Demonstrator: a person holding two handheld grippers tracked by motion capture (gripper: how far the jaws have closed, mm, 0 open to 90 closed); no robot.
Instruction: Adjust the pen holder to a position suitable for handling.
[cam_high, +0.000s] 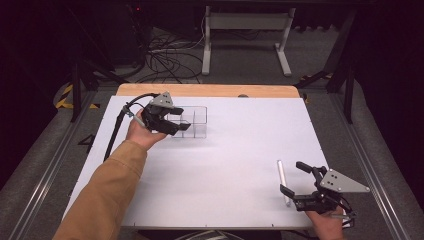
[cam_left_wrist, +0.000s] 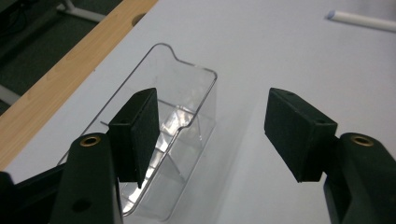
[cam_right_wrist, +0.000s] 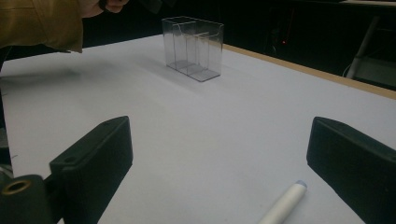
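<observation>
While the left gripper (cam_high: 172, 122) hangs over the clear plastic organizer box (cam_high: 192, 121) at about 10 o'clock on the white table (cam_high: 225, 150), its jaws stand partly apart with nothing clamped between them. From the left gripper view, one black pad (cam_left_wrist: 137, 133) sits above the box's open top, the other pad (cam_left_wrist: 296, 133) is out past the box wall over bare table; neither pad presses on the plastic. Box is upright, see-through, split by thin dividers into compartments, looks empty. It stands near the far-left part of the table, close to the wooden edge strip (cam_high: 207, 90) at 12 o'clock.

Right gripper (cam_high: 300, 185) rests low at about 4 o'clock, near the table's front edge, jaws wide apart, holding nothing. White cylindrical stick, probably a marker or tube (cam_high: 283, 181), lies flat on the table between those jaws, not pinched; the right gripper view shows its rounded end (cam_right_wrist: 285, 203) lying between the two black pads, apart from both. Stick runs roughly 12-to-6 in the high view. Box and stick are well apart, on opposite sides of the table. Tan sleeve (cam_high: 107, 195) covers the left forearm.
</observation>
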